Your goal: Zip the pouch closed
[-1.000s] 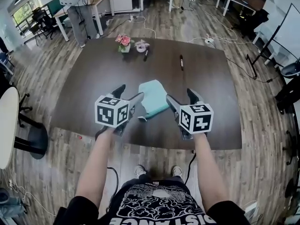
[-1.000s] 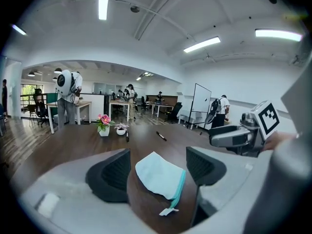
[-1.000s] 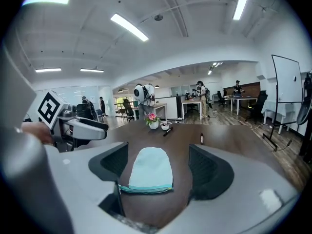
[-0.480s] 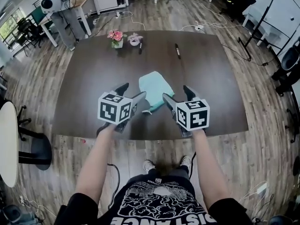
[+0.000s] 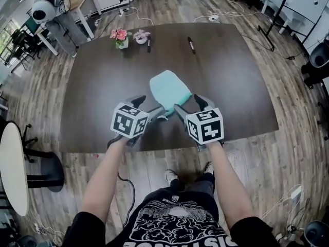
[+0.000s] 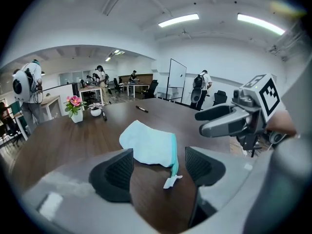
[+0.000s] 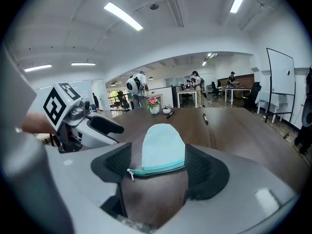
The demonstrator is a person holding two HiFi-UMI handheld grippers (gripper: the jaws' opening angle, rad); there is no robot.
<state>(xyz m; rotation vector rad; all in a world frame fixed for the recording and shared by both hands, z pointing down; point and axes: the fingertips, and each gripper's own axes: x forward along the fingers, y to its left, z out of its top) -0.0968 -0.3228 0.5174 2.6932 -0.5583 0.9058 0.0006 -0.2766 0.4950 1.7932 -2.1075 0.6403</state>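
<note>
A light teal pouch (image 5: 168,86) lies flat on the dark table (image 5: 92,86), its darker zipper edge (image 7: 157,170) toward me. In the left gripper view the pouch (image 6: 145,142) has a white pull tab (image 6: 170,181) at its near corner. My left gripper (image 5: 147,106) is open just left of that corner, with the tab lying ahead between its jaws and untouched. My right gripper (image 5: 191,106) stands open at the pouch's near right. Its jaws have just been closing a little, and the zipper edge with its slider (image 7: 129,172) lies between them, not pressed.
At the table's far side stand a pot of pink flowers (image 5: 119,35), a small white pot (image 5: 140,36) and two markers (image 5: 190,44). The table's near edge (image 5: 169,143) runs just under my grippers. People, desks and a whiteboard (image 6: 177,80) fill the room behind.
Both grippers have come down and moved forward to the pouch's near edge, closer to each other. The pouch has not moved.
</note>
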